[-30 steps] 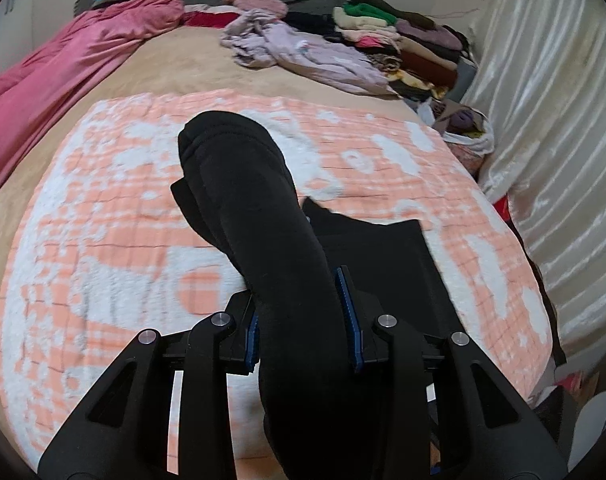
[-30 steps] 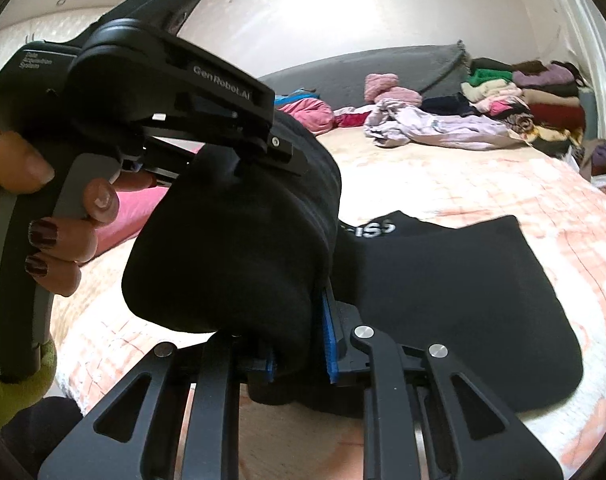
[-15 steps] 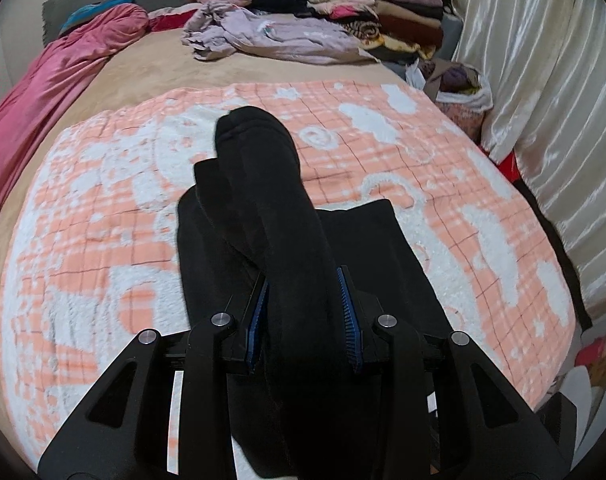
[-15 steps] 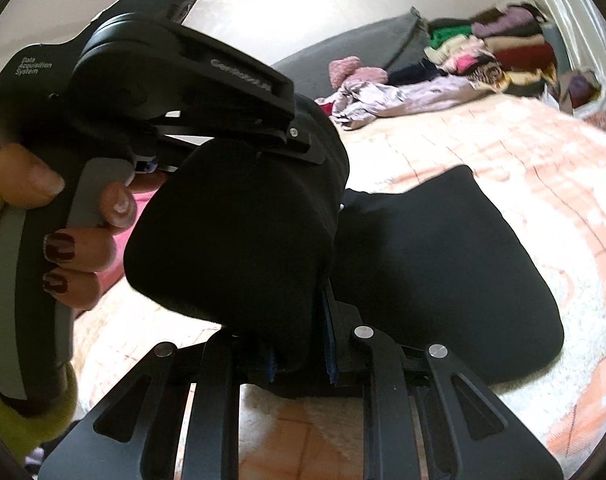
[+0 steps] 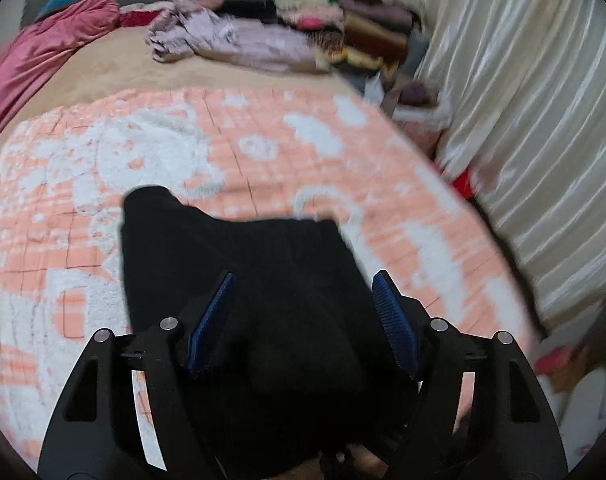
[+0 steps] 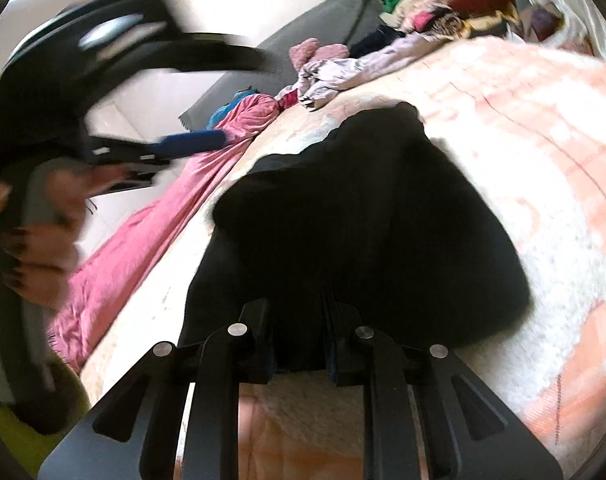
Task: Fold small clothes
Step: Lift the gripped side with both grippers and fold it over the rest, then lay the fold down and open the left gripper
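The black garment (image 5: 239,264) lies on the bed's orange-and-white blanket (image 5: 103,184), running forward and away from both grippers; the right gripper (image 6: 299,332) pinches its near edge, while the left gripper (image 5: 301,312), fingers spread, grasps nothing.

The left gripper (image 5: 303,316) has its jaws spread wide. The right gripper (image 6: 299,344) has its jaws closed tight, pinching black cloth (image 6: 363,216).
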`<move>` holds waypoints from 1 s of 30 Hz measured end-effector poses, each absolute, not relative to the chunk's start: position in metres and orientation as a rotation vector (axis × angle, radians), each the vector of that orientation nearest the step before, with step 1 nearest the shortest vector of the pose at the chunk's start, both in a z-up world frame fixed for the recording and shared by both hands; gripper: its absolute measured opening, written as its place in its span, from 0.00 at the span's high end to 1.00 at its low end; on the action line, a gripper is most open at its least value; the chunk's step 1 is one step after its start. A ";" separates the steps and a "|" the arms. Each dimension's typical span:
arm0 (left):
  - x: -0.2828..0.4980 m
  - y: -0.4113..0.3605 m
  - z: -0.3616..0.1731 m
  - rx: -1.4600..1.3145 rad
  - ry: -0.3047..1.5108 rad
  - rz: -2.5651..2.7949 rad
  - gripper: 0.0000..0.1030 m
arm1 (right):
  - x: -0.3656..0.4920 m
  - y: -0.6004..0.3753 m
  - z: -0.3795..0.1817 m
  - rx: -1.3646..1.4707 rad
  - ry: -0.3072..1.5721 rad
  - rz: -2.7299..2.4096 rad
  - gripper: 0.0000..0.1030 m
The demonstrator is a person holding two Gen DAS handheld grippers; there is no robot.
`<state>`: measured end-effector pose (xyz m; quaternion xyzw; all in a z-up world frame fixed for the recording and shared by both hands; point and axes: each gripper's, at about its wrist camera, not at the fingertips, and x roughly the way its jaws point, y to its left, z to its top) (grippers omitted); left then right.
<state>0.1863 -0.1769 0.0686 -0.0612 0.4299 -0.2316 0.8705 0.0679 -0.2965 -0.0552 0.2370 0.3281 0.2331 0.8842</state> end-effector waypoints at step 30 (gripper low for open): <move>0.142 -0.125 -0.009 0.067 0.907 -0.319 0.40 | 0.191 -0.321 0.013 0.265 0.827 0.340 0.59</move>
